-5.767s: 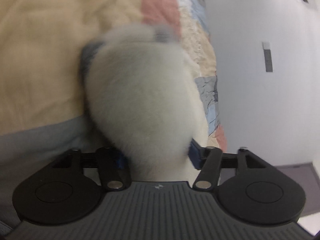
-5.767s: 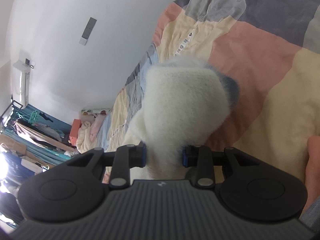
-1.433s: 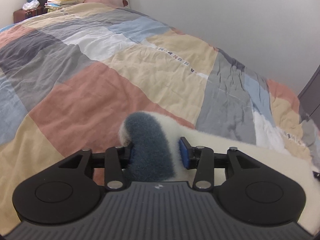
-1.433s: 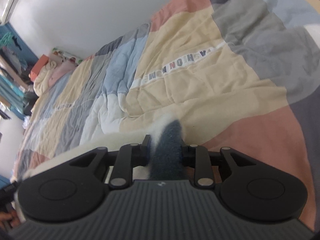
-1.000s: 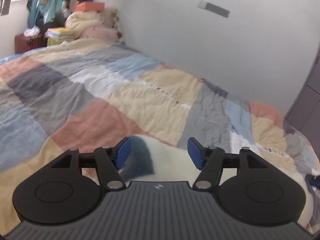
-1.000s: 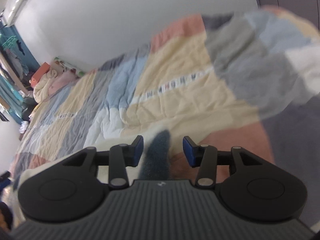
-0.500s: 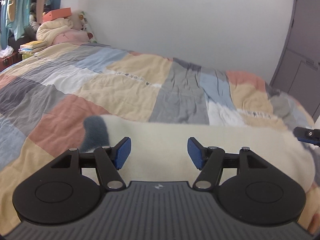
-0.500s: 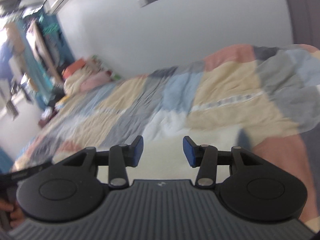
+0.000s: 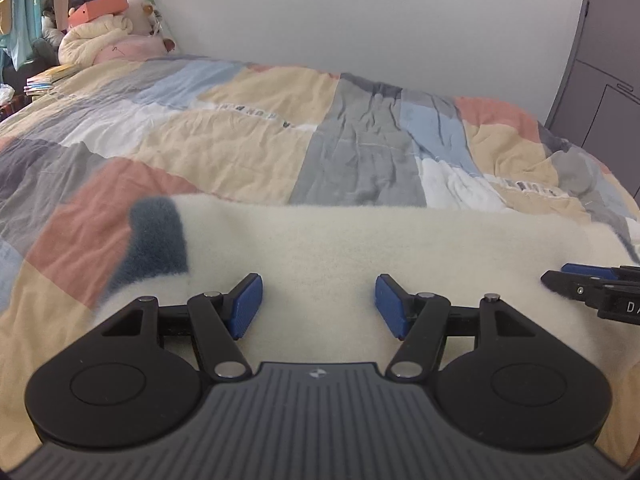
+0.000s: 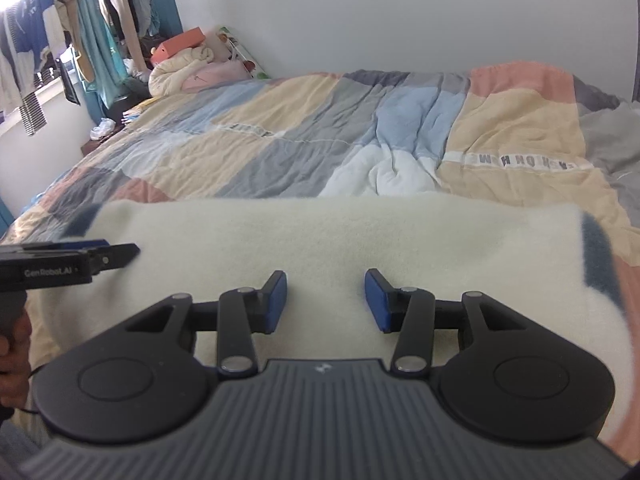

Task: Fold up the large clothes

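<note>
1. Left wrist view: left gripper (image 9: 319,306) hangs w/ jaws well apart, nothing between the blue pads. Cream fleece garment (image 9: 360,256) lies spread flat on the patchwork quilt (image 9: 224,148) under and ahead of it; dark blue cuff (image 9: 154,240) at the garment's left end. Right gripper's tip (image 9: 576,280) pokes in at the right edge, over the fleece.

2. Right wrist view: right gripper (image 10: 325,300) also open, narrower gap than the left, empty. Same garment (image 10: 340,236) runs across the quilt (image 10: 400,132), w/ a blue cuff (image 10: 598,256) at the right end. Left gripper (image 10: 100,254) enters from the left edge; person's hand (image 10: 12,344) is behind it.

3. Risks, judged: fleece is thick & springy, so a fold may bulge or flop open once let go. Grabbing only the top layer would skew the fold. Pads could pinch the soft quilt along w/ the fleece & drag it. Grippers sit near each other, so they could bump.
</note>
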A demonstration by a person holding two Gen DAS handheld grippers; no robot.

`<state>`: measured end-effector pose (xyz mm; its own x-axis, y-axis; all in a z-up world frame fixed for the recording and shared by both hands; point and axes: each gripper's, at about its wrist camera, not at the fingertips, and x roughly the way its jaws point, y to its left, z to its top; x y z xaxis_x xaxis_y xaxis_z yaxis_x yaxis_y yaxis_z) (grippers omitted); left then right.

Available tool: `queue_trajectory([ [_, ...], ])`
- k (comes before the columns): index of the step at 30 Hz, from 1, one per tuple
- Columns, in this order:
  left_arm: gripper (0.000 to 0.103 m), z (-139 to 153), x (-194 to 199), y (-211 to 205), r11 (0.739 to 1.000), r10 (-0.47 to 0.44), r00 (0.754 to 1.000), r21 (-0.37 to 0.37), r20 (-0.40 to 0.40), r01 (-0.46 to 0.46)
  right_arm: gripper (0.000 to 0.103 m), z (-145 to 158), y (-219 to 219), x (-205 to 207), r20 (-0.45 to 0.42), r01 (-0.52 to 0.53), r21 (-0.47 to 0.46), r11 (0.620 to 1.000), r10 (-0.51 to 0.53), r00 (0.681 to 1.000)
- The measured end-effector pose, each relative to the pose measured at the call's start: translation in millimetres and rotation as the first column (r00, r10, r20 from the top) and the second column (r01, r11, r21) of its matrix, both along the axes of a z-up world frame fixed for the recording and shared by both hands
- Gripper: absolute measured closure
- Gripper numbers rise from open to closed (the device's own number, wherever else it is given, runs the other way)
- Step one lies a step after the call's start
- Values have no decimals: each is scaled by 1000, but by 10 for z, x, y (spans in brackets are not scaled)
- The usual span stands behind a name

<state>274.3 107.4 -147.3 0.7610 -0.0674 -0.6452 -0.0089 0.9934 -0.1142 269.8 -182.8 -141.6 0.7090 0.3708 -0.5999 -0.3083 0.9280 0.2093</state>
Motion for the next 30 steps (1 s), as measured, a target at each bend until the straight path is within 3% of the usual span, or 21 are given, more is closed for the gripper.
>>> queue_trajectory([
  [6,33,-25,6,-17,1000,10,1000,3,8,-10,58,-37,-5,-32,21,1,2,1000,-1,1000],
  [15,34,118,-377,-150,999,18,999,-48,34,-16,58,54,-81,-207,8,4,19,1000,-4,1000],
  [21,31,172,-754,-284,986,11,1000,-169,27,-6,58,93,-169,-369,-6,17,46,999,-16,1000],
  [23,25,141,-873,-293,975,18,1000,-224,16,-14,58,98,-204,-399,-22,35,70,997,-33,999],
  [30,24,-37,-1167,-193,921,96,992,-371,-82,-120,55,106,-242,-659,-80,114,159,981,-103,991],
])
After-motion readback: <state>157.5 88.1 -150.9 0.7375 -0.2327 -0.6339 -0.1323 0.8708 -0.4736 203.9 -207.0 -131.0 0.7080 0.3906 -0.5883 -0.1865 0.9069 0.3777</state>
